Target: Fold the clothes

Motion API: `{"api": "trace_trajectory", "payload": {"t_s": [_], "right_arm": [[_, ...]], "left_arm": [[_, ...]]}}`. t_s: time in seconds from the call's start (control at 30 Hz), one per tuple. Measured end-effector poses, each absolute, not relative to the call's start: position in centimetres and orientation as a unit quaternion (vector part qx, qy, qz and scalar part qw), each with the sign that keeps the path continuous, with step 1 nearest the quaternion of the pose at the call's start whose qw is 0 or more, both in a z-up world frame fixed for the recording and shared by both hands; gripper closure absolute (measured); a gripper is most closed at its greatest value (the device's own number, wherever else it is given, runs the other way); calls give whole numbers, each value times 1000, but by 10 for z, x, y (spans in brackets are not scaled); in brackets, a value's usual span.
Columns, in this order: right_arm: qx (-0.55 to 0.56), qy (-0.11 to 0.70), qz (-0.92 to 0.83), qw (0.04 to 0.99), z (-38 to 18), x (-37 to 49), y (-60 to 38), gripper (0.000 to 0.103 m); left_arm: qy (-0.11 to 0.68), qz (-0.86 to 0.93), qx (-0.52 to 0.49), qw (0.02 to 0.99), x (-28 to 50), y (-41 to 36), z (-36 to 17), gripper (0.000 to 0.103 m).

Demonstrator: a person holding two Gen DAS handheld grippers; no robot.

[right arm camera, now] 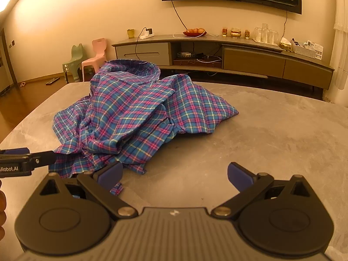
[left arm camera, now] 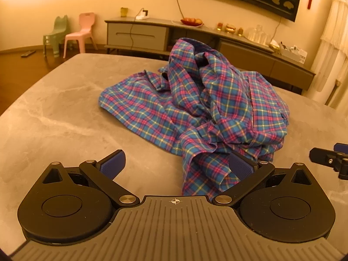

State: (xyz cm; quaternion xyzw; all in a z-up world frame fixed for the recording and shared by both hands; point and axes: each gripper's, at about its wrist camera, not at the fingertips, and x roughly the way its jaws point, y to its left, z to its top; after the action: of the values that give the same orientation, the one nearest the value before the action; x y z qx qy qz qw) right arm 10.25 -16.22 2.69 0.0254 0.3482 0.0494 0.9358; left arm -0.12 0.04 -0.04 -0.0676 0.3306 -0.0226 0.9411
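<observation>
Lying crumpled on the table [left arm camera: 54, 108], the shirt [left arm camera: 195, 100] looks soft and light; both grippers, left [left arm camera: 177, 163] and right [right arm camera: 175, 175], hover spread wide, empty, near its front hem, likely the handiest hold.

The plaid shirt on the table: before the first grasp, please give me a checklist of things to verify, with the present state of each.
1. Left tongs open: ok, blue pads spread wide.
2. Right tongs open: ok, nothing between the pads.
3. Plaid shirt lies fully on the grey table: ok, bare surface on all visible sides.
4. Shirt spread flat for folding: not ok, it is a crumpled heap.
5. Fabric edge near the left tongs: ok, a flap lies just ahead, by the right pad.
6. Collar and sleeves located: cannot tell for the sleeves, buried in folds.
</observation>
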Motion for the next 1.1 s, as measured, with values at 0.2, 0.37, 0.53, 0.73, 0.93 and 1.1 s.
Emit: {"api": "trace_trajectory", "payload": {"t_s": [0.2, 0.37, 0.53, 0.73, 0.93, 1.1], "right_arm": [[27, 338, 50, 939, 27, 100, -158, 0], [25, 341, 44, 939, 34, 95, -162, 0], [24, 341, 37, 939, 33, 95, -162, 0], [18, 336, 32, 941, 31, 95, -161, 0], [12, 332, 25, 943, 34, 95, -162, 48], [20, 343, 27, 939, 32, 97, -164, 102]], "left_arm": [[323, -17, -60, 944, -8, 3, -3, 8], [326, -12, -47, 944, -12, 0, -1, 8], [318, -14, -51, 947, -14, 0, -1, 8], [334, -51, -59, 939, -14, -2, 0, 8], [342, -83, -53, 934, -19, -10, 7, 63], [339, -84, -52, 935, -21, -10, 7, 103]]}}
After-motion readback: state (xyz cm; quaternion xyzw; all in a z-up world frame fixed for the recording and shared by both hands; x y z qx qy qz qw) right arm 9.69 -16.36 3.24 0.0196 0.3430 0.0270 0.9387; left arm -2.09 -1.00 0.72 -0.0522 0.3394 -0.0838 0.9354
